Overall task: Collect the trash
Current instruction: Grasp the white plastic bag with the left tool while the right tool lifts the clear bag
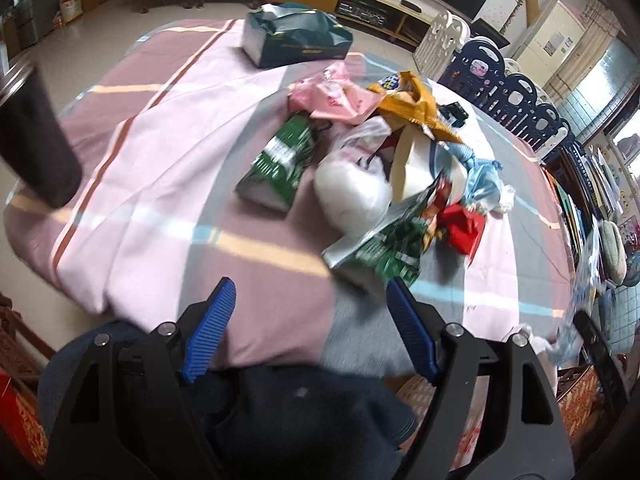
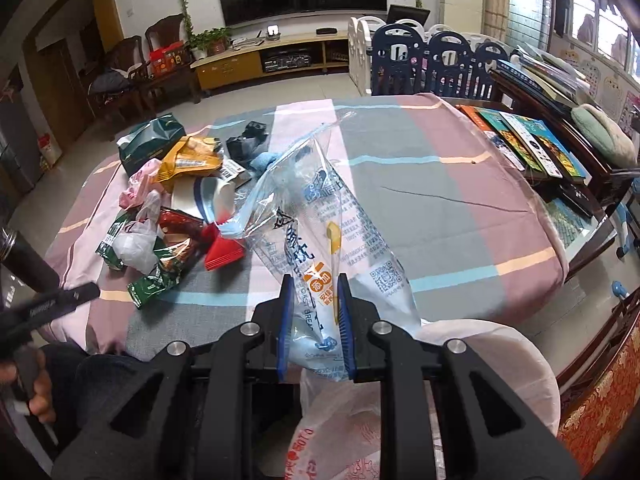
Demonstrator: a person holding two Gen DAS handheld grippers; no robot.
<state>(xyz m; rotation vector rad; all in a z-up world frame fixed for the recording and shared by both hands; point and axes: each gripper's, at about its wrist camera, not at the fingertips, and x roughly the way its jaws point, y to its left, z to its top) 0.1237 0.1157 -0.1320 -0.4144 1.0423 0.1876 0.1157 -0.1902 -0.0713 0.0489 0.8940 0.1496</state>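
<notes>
**Right claw clamps a clear bread bag while the left claw hangs open over the bench**

Here, in the left wrist view, the left claw stands wide with nothing between its blue pads, above the near edge of the bench with its striped pink and grey cloth. Just beyond it lies the trash pile: a green wrapper, a white plastic bag, a pink wrapper, a yellow packet and a red scrap, all touching or overlapping. A dark green tissue box sits apart at the far side.

In the right wrist view, the right claw is closed on a clear printed bread bag, which rises crumpled from between the pads. The pile lies to the left on the bench, and a white bag with red print sits below the claw
</notes>
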